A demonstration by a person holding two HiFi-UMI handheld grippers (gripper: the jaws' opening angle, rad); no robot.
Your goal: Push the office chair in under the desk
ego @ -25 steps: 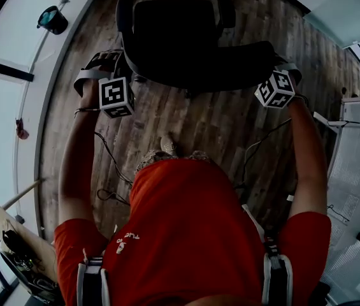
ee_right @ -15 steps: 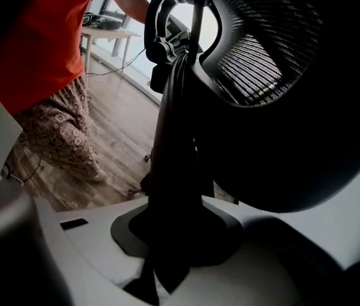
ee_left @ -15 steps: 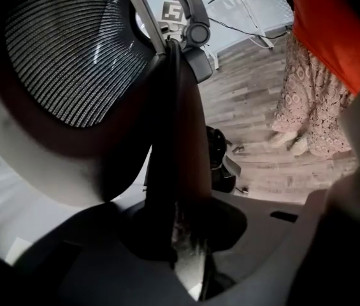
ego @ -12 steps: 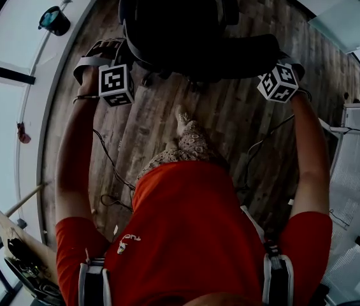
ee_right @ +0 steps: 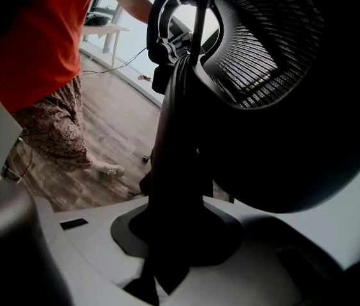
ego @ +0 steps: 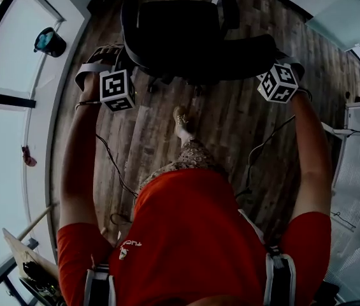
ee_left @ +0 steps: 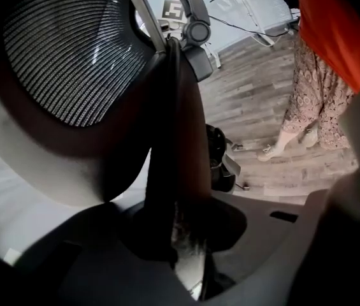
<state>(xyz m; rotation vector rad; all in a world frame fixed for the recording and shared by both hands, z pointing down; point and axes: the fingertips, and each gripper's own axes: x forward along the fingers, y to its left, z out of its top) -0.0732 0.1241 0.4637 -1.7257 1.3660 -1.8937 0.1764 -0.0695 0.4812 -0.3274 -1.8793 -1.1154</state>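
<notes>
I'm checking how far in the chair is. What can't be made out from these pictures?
- Desk: cut off by the head view's top edge, so the gap to the office chair can't be judged.
- Chair wheels: head view, mostly hidden beneath the seat.
- Left gripper and right gripper jaw tips: covered by the dark backrest edge they clamp.

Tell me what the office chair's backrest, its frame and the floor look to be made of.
The backrest panel: woven mesh fabric; light shows through its fine ribbed weave. The backrest frame: smooth, dark, matt, probably moulded plastic, though coated metal can't be ruled out. The floor: wood or wood-look planks, with grain streaks and board seams, low sheen.
</notes>
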